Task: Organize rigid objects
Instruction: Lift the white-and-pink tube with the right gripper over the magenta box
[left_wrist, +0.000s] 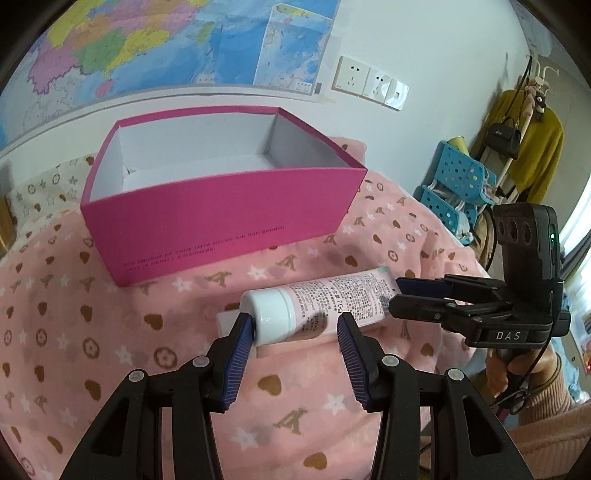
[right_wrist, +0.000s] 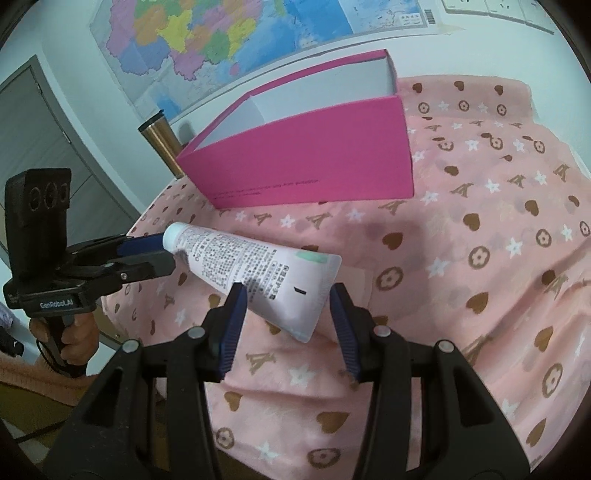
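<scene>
The left wrist view looked down into the pink box (left_wrist: 221, 218), which had white walls and only a white sheet at the bottom, and it showed blue baskets (left_wrist: 456, 184) and a yellow coat (left_wrist: 535, 147) off to the side; the right wrist view showed a gold cup (right_wrist: 160, 144) behind the box instead. The pink tube (left_wrist: 325, 306) was up in the air over the pink blanket (left_wrist: 92, 332), just in front of the box. It lay almost flat, with its white cap (right_wrist: 173, 236) squeezed in the left gripper (left_wrist: 295, 332) and its flat end squeezed in the right gripper (right_wrist: 286, 299).
</scene>
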